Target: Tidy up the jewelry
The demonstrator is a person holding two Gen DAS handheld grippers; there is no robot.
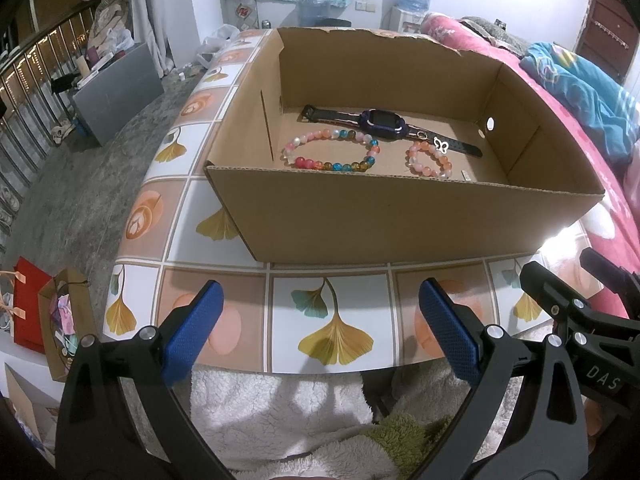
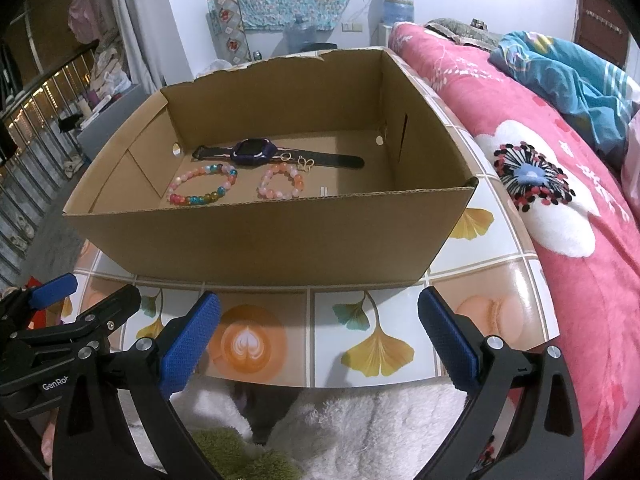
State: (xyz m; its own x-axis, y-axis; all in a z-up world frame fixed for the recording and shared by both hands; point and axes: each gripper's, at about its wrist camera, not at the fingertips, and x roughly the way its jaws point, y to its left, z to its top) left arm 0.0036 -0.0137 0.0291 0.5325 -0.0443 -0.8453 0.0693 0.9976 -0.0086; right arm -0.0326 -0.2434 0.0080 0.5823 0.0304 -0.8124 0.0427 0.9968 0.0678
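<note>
An open cardboard box (image 1: 400, 216) (image 2: 256, 236) stands on the tiled table (image 1: 336, 320). Inside lie a purple watch (image 1: 380, 120) (image 2: 252, 152), a multicoloured bead bracelet (image 1: 332, 166) (image 2: 204, 198), a smaller pink bead bracelet (image 1: 430, 170) (image 2: 276, 194), a butterfly charm (image 1: 441, 145) (image 2: 306, 164) and a small ring (image 2: 285, 156). My left gripper (image 1: 320, 320) is open and empty, at the table's near edge in front of the box. My right gripper (image 2: 320, 328) is open and empty beside it.
A bed with a pink floral blanket (image 2: 560, 200) runs along the table's right side. White fleece (image 1: 280, 408) lies below the table's near edge. Paper gift bags (image 1: 44, 320) and a grey box (image 1: 120, 88) stand on the floor at the left.
</note>
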